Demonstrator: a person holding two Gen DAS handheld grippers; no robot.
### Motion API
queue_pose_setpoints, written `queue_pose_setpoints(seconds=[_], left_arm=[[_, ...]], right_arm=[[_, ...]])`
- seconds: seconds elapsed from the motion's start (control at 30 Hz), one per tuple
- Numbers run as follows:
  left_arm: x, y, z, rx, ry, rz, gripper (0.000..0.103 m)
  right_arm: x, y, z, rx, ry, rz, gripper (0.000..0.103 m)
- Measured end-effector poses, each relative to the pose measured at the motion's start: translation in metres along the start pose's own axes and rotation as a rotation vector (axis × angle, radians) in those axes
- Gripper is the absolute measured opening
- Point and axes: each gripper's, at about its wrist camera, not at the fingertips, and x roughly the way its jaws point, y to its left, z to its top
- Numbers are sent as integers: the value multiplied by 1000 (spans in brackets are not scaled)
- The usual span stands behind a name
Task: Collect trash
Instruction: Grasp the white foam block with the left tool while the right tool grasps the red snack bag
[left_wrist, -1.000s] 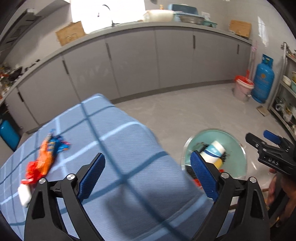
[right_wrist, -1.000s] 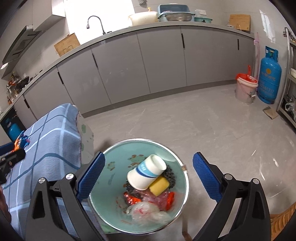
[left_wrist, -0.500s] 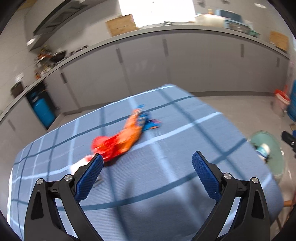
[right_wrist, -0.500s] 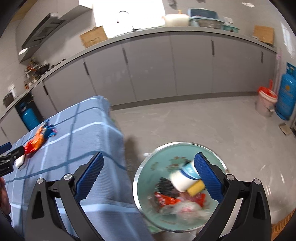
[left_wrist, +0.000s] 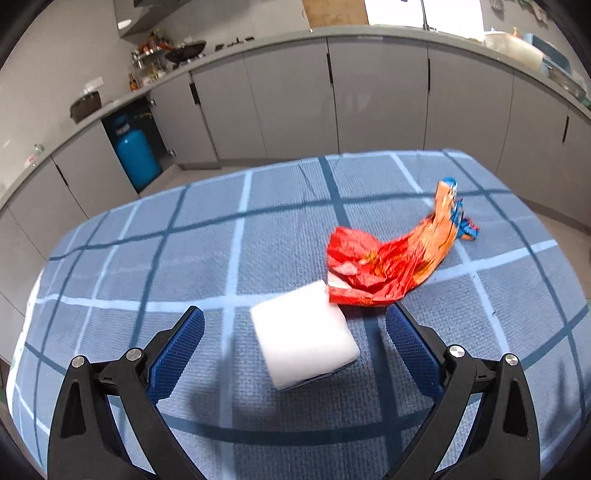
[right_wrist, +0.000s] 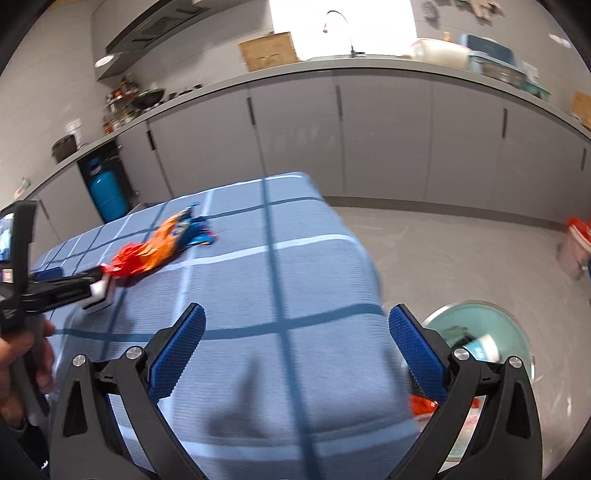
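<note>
A white block (left_wrist: 304, 339) lies on the blue checked tablecloth (left_wrist: 184, 258), between the open fingers of my left gripper (left_wrist: 295, 347). A crumpled red and orange wrapper (left_wrist: 391, 262) lies just beyond it, touching its far corner. In the right wrist view the wrapper (right_wrist: 155, 251) and the white block (right_wrist: 99, 293) sit at the left, with the left gripper (right_wrist: 70, 282) around the block. My right gripper (right_wrist: 297, 347) is open and empty above the table's near corner. A teal bin (right_wrist: 491, 332) with a paper cup and other trash stands on the floor at the right.
Grey kitchen cabinets (left_wrist: 376, 96) run along the back wall under a counter. A blue gas cylinder (left_wrist: 135, 155) stands in a gap at the left. A red and white bucket (right_wrist: 576, 243) stands on the floor at the far right.
Both grippers have swung left from the bin toward the table. My left gripper has closed in on the white block, which now lies between its fingers. The bin has slid to the right.
</note>
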Motion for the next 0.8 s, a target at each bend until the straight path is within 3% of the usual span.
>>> queue_pose_setpoints(seconds=[0.13,0.2,0.23,0.37,0.63,0.8], left_arm=[[14,-1,-5,1,28,1,96],[16,5,-5,-13,28,-3,82],[19,10,-6,-15,43,-34,66],[15,13,-8,-2,44,-91,54],[-12,49,-9,-36,-1,-102,52],[-19,70,-7,-13,-72,29,52]], right_arm=[[7,18,5,-28,11,20,98],[9,26,7,-39,15,25,98],[11,29,8,-42,18,28,98],[23,45,14,-57,32,32,98],[50,90,26,-109,60,32,98],[78,120,37,-99,88,37,98]])
